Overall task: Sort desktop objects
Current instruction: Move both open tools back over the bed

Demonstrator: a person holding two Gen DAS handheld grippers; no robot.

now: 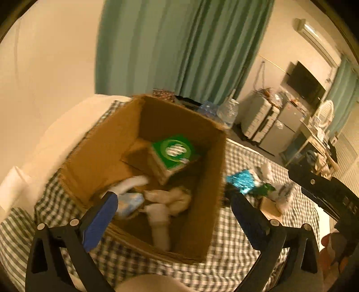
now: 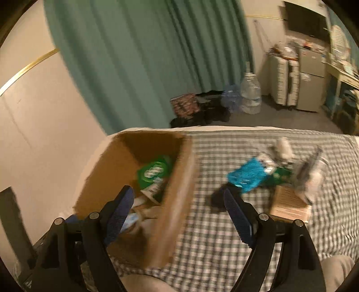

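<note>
Both tongs sit closest to the lens. Left tongs gape wide with nothing between the blue pads, hanging over the open cardboard box. Right tongs are spread too and empty, straddling the box's right wall.

Inside the box: a green-topped carton, some white tubes and a pale blue pack, all pretty blurry. Box sits on a bed with a green-and-white checked cover, no table anywhere. Right of the box, a pile waits: shiny blue packet, brown booklet, crumpled white stuff.

Room-wise: teal curtain, big water bottle on the floor, drawers, wall TV. Any writing is too smeared to read.
</note>
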